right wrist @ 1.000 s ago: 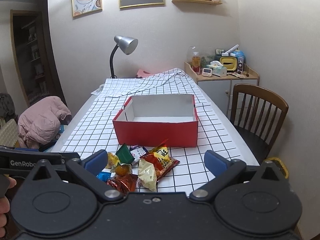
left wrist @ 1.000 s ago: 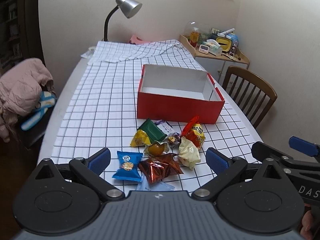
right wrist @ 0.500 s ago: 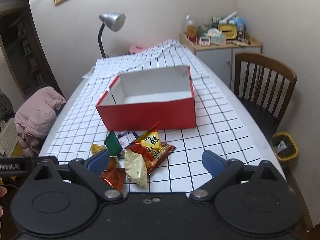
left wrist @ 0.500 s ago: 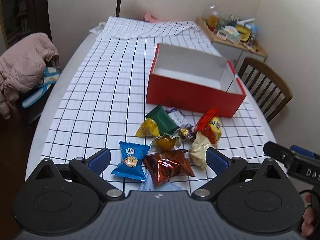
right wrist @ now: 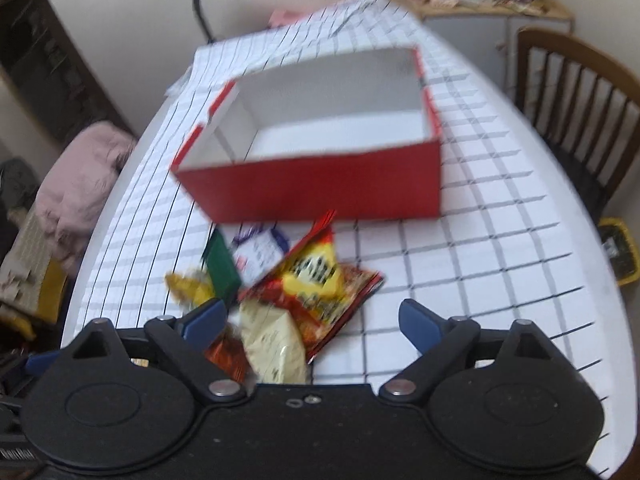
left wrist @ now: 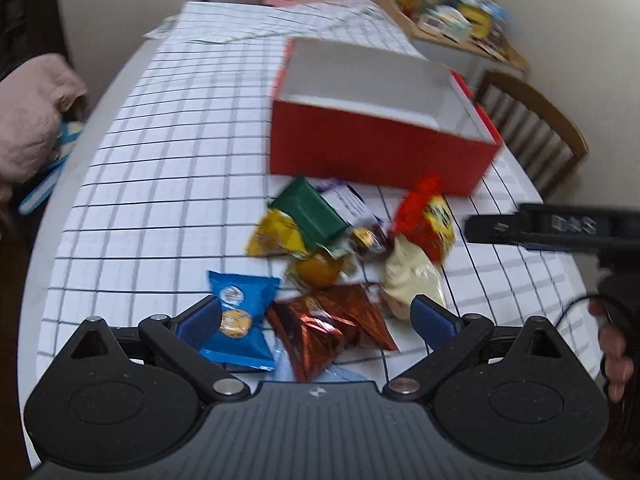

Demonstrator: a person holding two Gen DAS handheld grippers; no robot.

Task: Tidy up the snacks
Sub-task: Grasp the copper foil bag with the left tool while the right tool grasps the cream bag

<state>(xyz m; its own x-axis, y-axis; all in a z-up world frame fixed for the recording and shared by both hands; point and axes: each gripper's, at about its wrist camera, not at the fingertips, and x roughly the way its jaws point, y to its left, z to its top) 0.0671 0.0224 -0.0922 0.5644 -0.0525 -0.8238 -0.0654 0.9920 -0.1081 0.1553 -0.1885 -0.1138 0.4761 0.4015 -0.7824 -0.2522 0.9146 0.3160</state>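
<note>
Snacks [left wrist: 340, 256] heaped mid-frame on bench [left wrist: 160, 160] | red box [left wrist: 380, 152] above, empty, ready to receive | left tool [left wrist: 316, 316] released | right tool [right wrist: 312, 320] released, aimed at heap.

One red box [left wrist: 380, 148] — eight snack packets [left wrist: 320, 268]
</note>
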